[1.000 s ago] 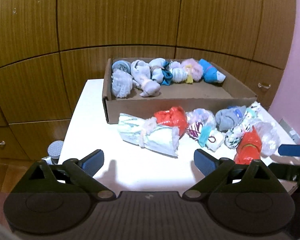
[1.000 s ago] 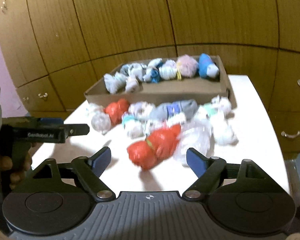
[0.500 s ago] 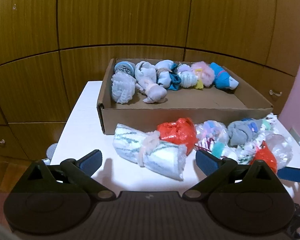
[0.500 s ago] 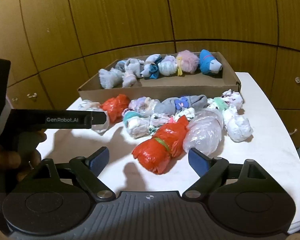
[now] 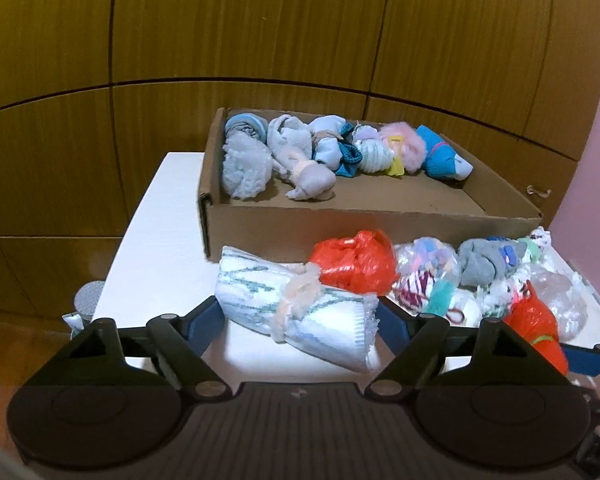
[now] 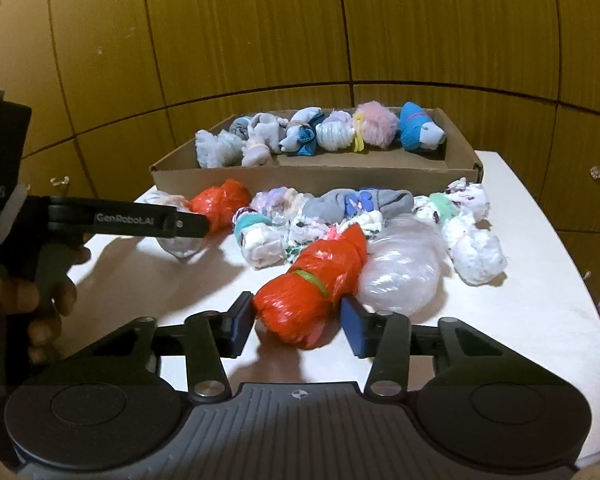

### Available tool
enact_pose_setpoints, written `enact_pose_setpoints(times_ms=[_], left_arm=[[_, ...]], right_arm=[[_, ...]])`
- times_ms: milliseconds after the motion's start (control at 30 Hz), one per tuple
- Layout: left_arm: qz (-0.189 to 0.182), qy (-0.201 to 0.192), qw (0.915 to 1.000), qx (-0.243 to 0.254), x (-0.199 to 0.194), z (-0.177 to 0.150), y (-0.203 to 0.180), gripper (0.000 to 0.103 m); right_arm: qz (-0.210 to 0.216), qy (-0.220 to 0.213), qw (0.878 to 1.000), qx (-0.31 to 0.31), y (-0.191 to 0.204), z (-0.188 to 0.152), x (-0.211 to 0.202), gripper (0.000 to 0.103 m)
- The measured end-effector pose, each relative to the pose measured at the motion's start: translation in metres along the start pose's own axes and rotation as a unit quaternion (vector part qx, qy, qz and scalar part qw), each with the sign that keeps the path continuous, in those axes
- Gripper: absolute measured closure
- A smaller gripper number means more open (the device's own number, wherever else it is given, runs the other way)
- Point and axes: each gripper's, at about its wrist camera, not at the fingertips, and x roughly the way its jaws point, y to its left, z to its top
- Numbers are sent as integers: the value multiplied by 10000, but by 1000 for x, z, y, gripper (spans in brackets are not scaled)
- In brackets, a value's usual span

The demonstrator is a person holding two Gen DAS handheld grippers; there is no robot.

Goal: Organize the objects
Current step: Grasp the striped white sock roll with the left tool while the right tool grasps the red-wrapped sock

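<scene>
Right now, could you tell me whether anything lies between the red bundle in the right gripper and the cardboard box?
Yes. Between the red bundle and the cardboard box lies a row of loose bundles, among them a grey one; going over them avoids contact.

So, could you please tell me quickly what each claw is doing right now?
Left claw: closing around the white green-striped rolled cloth bundle; grip cannot be told.
Right claw: shut on the red plastic-wrapped bundle.
</scene>
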Motion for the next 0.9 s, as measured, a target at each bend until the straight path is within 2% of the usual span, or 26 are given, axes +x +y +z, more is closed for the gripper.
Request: enact_pose_setpoints(times_ms=[300,400,467,600,667,733,900], left_arm=[[63,32,9999,71,-20,-11,9,24],[136,41,9999,-13,-21,-13,10,19],[172,69,9998,-115,-22,-13,12,8],[350,93,9989,-306,-25,-14,12,3],[470,120,9977,-466,-27,-17,13,1],[568,156,9969,-530,-26,-18,10,1],[793,163,9949,-607,-19,-16,-3,9]], right_arm=[[21,-254,9989,-398,1,-9,-24,54],[-52,-238,9994,-254,0,-5,-18,43],[-93,-238,9996,-131,0,-3,-13,34],[-99,-152,9998,102,3,2,0,33],[-146,-148,9998,58,8,2,5,35],[-169,-104,9998,48,11,2,11,45],[-227,-142,9996,44,8,-2,9,60]])
